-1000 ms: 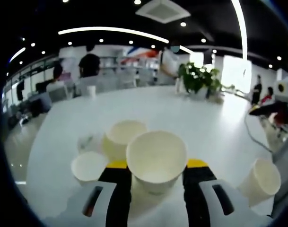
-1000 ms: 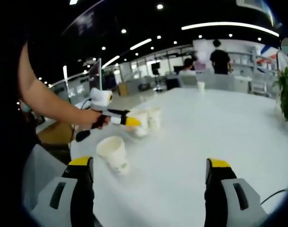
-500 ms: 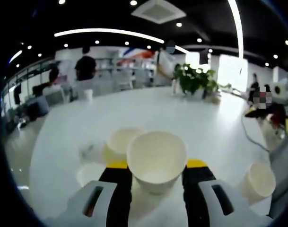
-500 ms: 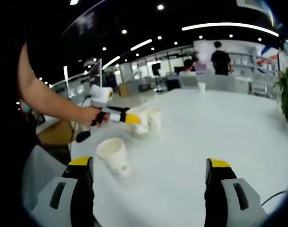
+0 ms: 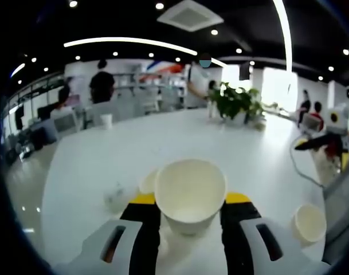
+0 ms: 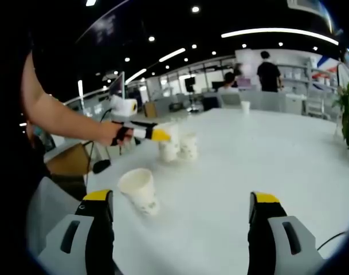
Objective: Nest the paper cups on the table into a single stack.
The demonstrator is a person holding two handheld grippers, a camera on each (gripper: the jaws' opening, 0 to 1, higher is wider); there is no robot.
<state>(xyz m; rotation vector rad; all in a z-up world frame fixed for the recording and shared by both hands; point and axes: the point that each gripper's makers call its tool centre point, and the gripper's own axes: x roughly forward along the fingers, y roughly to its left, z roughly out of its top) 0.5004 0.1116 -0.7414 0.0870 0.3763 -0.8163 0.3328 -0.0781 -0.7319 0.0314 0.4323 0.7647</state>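
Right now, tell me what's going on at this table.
A person is stacking paper cups with a gripper in each hand. The left gripper is shut on a cup and holds it above the white table, over another cup standing there. The right gripper is open and holds nothing. A lone cup stands on the table near it, not yet stacked.
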